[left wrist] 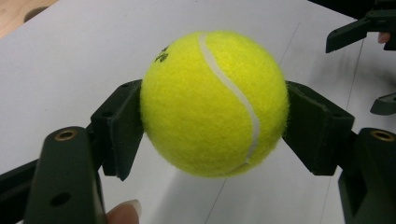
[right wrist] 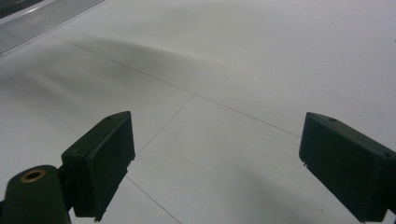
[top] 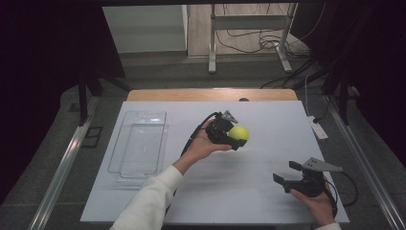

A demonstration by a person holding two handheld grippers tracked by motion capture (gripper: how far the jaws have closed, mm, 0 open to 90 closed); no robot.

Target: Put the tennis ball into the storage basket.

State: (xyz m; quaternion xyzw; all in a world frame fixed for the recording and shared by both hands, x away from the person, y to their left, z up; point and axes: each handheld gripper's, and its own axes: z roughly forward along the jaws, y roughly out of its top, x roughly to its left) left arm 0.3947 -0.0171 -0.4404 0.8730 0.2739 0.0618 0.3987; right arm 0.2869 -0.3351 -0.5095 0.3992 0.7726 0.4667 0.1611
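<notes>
White table [top: 249,191] lies below the ball [top: 238,132] pinched in the left gripper [top: 233,135], which could slip off its round felt, while the right gripper [top: 283,178] waits spread

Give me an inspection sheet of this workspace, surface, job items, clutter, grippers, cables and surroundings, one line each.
Surface: white table top, faint seams, bare wood strip at the far edge.
Job's things: yellow tennis ball held off the surface; clear plastic tray at the left, empty.
Clutter: nothing seen.
Grippers: left gripper shut on the ball, a pad on each side; right gripper open, nothing between its jaws, near the front right corner.
Cables: a black cable trails from the left gripper; more lie on the floor behind.
Surroundings: dark curtains, metal stand legs beyond the table.
</notes>
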